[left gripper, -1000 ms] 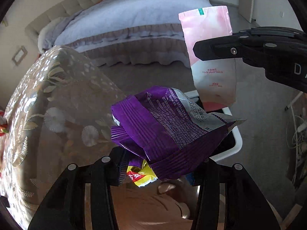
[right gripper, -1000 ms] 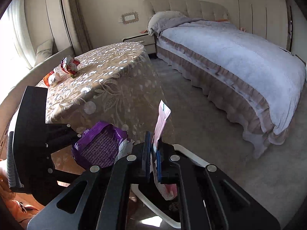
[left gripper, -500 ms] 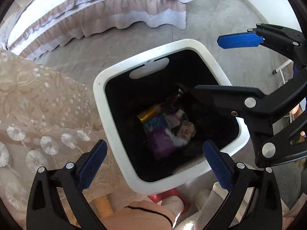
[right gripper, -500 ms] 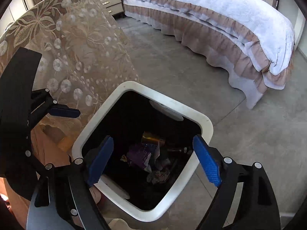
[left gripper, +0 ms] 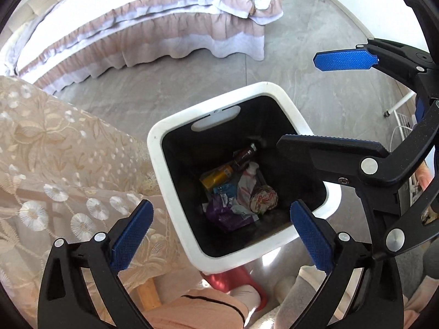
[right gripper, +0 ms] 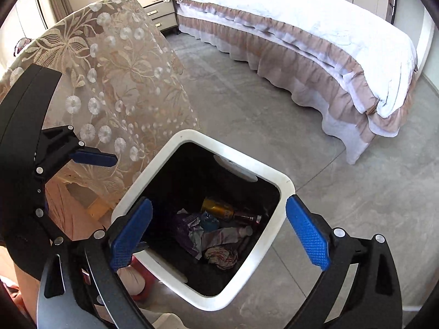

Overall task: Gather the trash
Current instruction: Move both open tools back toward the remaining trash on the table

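You stand on a grey stone-look floor (right gripper: 260, 115) washed in bright daylight. Ahead of you a bed (right gripper: 315, 27) with a white cover and a beige ruffled skirt runs along the pale wall, a nightstand (right gripper: 162, 17) at its head. A lace floral cloth (right gripper: 115, 76) drapes the tabletop on your left.

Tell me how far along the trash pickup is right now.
Done: the purple wrapper and pink pouch lie in the white bin with a bottle and other scraps. In hand: nothing; the left gripper and right gripper have just been opening and hang empty over the bin. Left: hard to tell, since the lace-covered table top is barely visible.
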### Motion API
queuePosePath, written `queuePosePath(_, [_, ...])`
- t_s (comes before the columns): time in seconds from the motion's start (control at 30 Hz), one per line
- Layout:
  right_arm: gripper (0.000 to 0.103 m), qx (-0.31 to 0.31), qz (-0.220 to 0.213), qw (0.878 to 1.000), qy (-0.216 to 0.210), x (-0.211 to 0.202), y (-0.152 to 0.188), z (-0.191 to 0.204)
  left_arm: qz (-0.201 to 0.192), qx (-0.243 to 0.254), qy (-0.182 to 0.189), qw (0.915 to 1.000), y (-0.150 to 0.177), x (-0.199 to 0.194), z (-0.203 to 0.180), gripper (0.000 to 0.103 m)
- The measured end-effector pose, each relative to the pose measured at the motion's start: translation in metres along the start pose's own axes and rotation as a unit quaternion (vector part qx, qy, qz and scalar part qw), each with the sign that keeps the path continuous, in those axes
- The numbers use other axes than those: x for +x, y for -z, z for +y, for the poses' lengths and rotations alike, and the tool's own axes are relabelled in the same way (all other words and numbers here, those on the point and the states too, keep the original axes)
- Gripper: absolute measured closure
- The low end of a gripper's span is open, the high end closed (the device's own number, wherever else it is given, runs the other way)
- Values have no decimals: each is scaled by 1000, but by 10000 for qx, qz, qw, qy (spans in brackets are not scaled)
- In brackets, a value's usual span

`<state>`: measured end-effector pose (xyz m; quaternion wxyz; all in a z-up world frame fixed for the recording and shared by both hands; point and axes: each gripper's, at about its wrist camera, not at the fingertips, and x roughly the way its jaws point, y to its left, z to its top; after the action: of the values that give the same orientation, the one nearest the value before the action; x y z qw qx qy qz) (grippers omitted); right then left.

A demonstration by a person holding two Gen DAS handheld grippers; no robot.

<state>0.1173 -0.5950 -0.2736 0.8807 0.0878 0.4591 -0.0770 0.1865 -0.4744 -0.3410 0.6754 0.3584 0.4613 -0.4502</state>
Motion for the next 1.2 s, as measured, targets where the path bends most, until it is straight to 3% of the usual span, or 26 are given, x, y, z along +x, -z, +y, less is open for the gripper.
queuePosePath(0.33, [5, -308, -798, 9963, -114, -70, -29, 34, -602, -342, -468, 9965, 18, -84, 6, 4])
queuePosePath(0.53, [5, -815, -1346, 9871, -305, -110, -52, 75, -1217, -729, -1093, 9838, 47, -155, 22, 4])
queuePosePath(0.63, [5, -1018, -1592, 9809, -470, -125, -66, 97, -1406, -1076, -1437, 9737, 66, -184, 39, 4])
queuePosePath(0.77, [5, -1290, -1863, 9708, -784, -136, -84, 132, -1553, -1757, -1878, 9538, 95, -217, 69, 4])
queuePosePath(0.9, [5, -1572, -1996, 9621, -993, -138, -98, 160, -1626, -2443, -2006, 9347, 126, -243, 97, 4])
queuePosePath(1.2, [5, -2213, -2181, 9382, -1523, -141, -125, 237, -1706, -3392, -2246, 8974, 180, -277, 137, 4])
